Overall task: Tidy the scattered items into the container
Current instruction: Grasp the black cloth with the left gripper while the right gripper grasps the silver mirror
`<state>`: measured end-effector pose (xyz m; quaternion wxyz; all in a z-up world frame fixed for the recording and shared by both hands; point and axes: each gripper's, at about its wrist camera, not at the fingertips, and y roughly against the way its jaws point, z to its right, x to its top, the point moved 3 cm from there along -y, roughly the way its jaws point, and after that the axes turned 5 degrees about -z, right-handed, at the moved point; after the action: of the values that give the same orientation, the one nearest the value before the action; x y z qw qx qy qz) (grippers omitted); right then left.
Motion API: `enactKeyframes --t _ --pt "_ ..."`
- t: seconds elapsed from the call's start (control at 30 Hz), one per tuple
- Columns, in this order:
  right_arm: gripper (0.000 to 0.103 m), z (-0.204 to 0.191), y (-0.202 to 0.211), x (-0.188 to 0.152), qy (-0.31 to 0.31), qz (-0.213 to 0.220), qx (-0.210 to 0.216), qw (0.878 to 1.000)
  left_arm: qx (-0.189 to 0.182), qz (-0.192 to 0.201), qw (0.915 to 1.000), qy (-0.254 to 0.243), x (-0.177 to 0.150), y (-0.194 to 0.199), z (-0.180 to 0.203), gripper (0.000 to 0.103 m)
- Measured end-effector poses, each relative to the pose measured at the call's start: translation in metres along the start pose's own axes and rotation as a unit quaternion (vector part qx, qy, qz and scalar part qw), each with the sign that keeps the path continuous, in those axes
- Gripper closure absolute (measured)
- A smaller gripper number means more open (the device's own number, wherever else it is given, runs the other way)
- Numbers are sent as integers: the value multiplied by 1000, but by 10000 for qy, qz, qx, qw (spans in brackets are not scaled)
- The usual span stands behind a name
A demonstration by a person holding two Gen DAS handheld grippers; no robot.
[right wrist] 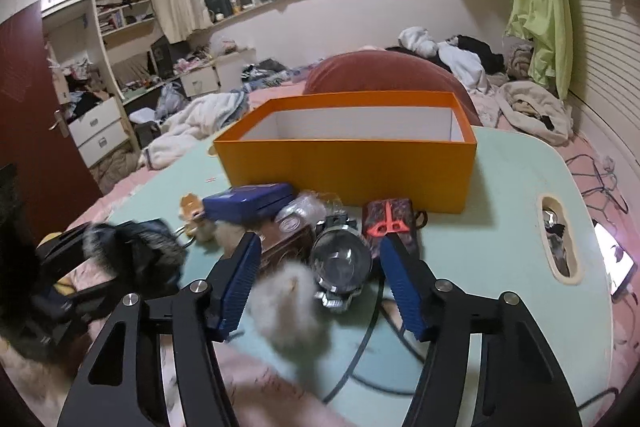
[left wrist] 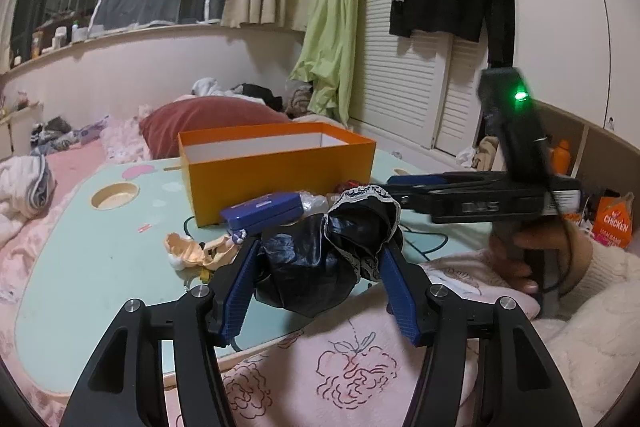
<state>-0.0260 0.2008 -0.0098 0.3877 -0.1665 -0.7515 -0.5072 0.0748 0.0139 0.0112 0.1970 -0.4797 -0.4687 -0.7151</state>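
Two tongs are working over the pale green surface [right wrist: 504, 187]. Left tongs [left wrist: 320, 267] are standing wide, their blue fingers [left wrist: 240, 283] flanking a crumpled black cloth with lace trim [left wrist: 332, 247] at the near edge; whether they are pressing it I cannot tell. Right tongs [right wrist: 316, 279] are also spread wide, framing a white fluffy ball [right wrist: 288, 303] and a chrome lens-like piece [right wrist: 340, 263]. Lying just beyond: a red-black patterned pouch [right wrist: 392, 223], a clear plastic packet [right wrist: 304, 211], a blue tin [right wrist: 248, 207] and a peach figure [left wrist: 196, 251]. Standing farther back, just behind the scattered items, is the open orange box [right wrist: 348, 163], showing white inner walls. A dark red pillow [right wrist: 384, 73] is lying on the bed behind it.
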Motion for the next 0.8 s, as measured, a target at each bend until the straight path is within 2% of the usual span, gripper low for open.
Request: enactKeyframes --t 0.03,0.07,0.1,0.13,0.27,0.37,0.47,0.57,0.67,0.73,0.77,0.8 --pt "50 2 -3 0 -40 -47 -14 10000 -9 4 10000 49 0 0 -2 44" --pt "63 4 -7 -1 -102 -133 43 9999 -11 10 10000 91 1 0 -4 44" --pt "73 6 -13 -2 -175 -251 162 9994 -17 13 9999 122 1 0 -6 44" --pt "75 8 -15 -3 -238 -277 250 9990 -29 15 9999 148 1 -1 -7 44" --pt "75 9 -6 -8 -296 -152 373 9987 -12 43 9997 243 3 0 -11 44" --pt "75 7 9 -1 -304 125 541 9980 4 112 9993 364 14 0 -17 44" --pt "75 7 14 24 -266 257 566 9977 67 113 9979 630 46 -7 -31 44" --pt "75 13 3 57 -432 200 607 9970 252 48 9965 796 82 -24 -46 44" --pt "75 25 -19 84 -668 100 593 9960 518 -178 9934 1005 121 -60 -65 44" --pt "75 33 -39 93 -754 -87 426 9962 627 -479 9902 1152 128 -88 -75 24" --pt "67 37 -54 94 -787 -286 213 9963 792 -787 9856 1268 124 -105 -82 3" --pt "60 40 -65 90 -811 -534 55 9953 1072 -1218 9767 1407 114 -125 -89 2"
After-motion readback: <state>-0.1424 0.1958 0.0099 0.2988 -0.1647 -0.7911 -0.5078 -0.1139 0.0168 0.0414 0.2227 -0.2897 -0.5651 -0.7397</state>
